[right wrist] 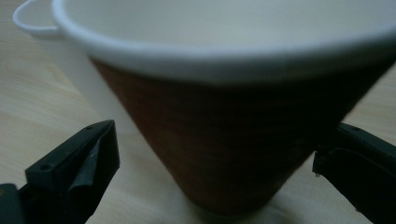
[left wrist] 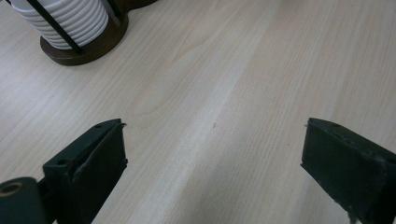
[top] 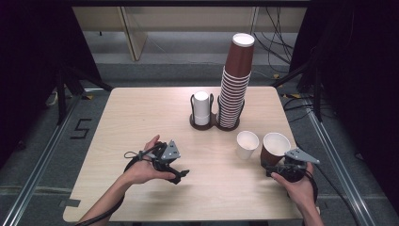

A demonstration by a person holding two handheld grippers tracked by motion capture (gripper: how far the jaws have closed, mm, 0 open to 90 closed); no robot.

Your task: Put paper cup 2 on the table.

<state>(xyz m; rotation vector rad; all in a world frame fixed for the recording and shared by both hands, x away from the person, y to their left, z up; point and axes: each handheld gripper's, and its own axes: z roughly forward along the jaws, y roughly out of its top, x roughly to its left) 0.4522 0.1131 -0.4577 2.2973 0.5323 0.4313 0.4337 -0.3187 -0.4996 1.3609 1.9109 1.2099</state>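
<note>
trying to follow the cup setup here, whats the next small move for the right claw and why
Probably draw the right claw straight back off the brown cup. The cup stands upright on the table beside the white cup, and the jaws are spread with a gap on at least one side, so it looks released. The left claw waits open.

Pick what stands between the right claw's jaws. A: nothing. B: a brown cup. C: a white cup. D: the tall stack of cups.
B: in the right gripper view the brown cup stands upright between the open jaws of the right claw, with neither pad pressing on it.
</note>
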